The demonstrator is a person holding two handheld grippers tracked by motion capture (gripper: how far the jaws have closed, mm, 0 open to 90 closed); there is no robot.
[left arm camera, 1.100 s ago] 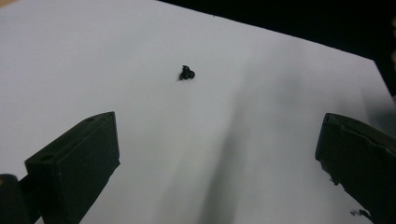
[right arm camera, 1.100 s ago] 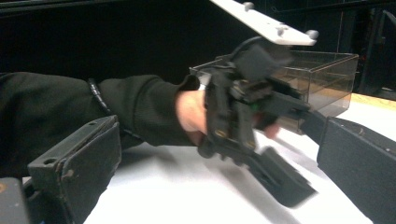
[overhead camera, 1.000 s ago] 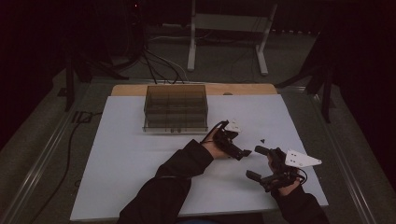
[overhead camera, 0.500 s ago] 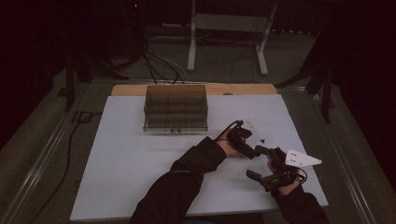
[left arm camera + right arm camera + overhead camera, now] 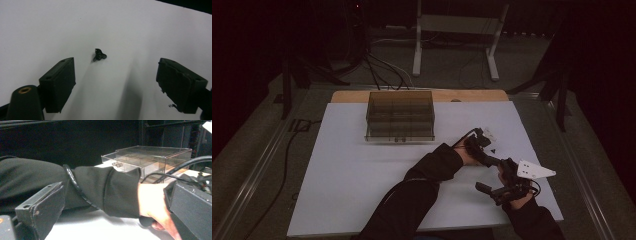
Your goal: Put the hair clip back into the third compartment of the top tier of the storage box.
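Note:
A small black part lies on the white table. My left gripper hovers over it with both jaws standing wide apart; they have just been closing a little, and the part lies ahead of the pads, untouched. In the high view the left gripper reaches across to the right side of the table, just above my right gripper. The right gripper is open and holds nothing. Between its jaws I see the person's dark left sleeve and hand.
A clear plastic drawer box stands at the back middle of the table, and it also sits behind the sleeve as the drawer box. A black cable winds over the left forearm. The table's right edge is close to both grippers.
The left arm has moved to the right across the table, bringing its gripper close to the right gripper. The right hand has kept still.

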